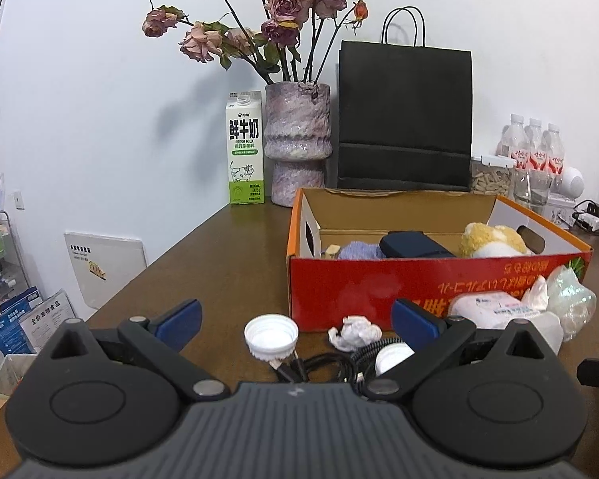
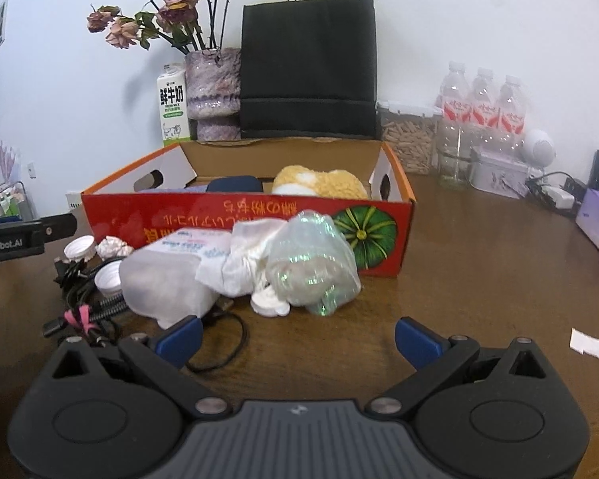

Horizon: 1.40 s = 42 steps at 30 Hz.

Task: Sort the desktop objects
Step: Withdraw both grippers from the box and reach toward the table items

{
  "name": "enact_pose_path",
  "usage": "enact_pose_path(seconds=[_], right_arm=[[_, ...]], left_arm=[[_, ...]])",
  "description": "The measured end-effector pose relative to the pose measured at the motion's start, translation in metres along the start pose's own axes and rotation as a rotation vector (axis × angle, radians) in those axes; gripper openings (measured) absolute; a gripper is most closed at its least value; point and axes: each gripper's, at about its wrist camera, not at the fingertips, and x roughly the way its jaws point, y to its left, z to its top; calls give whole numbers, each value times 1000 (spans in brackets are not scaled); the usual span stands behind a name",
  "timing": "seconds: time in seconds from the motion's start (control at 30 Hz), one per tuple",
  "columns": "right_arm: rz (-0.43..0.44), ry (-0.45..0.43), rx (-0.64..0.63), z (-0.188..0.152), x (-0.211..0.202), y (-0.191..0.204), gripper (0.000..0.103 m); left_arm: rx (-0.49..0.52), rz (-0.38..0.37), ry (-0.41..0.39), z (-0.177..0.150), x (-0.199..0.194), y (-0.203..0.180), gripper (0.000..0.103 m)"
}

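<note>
The red cardboard box (image 2: 243, 223) fills the middle of the right wrist view, already holding a yellow plush toy (image 2: 319, 183) and a dark case (image 2: 231, 183). Just in front of it, lower centre, lies the unsorted heap: a tissue pack (image 2: 171, 271), a crumpled plastic bag (image 2: 311, 263), tangled black cables (image 2: 80, 279) and white bottle caps (image 1: 270, 335). Both the left gripper (image 1: 295, 319) and right gripper (image 2: 297, 339) stand wide open, holding nothing. Sorting seems midway; the next move likely calls for closing on one loose item.
</note>
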Motion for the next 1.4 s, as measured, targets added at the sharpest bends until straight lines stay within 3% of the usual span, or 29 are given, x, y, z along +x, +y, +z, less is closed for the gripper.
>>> enact_pose_path(seconds=[0.73, 1.0, 1.23, 1.4], right_arm=[[-15, -17, -43, -15, -13, 8, 103], [-24, -21, -31, -14, -12, 6, 103], [-60, -55, -31, 3, -9, -3, 102], [-81, -17, -6, 21, 10, -14, 94]], left_arm=[[0, 39, 17, -17, -17, 3, 103], [-10, 19, 47, -13, -14, 9, 103], [-14, 64, 80, 9, 8, 21, 103], [-5, 89, 170, 22, 38, 23, 103]])
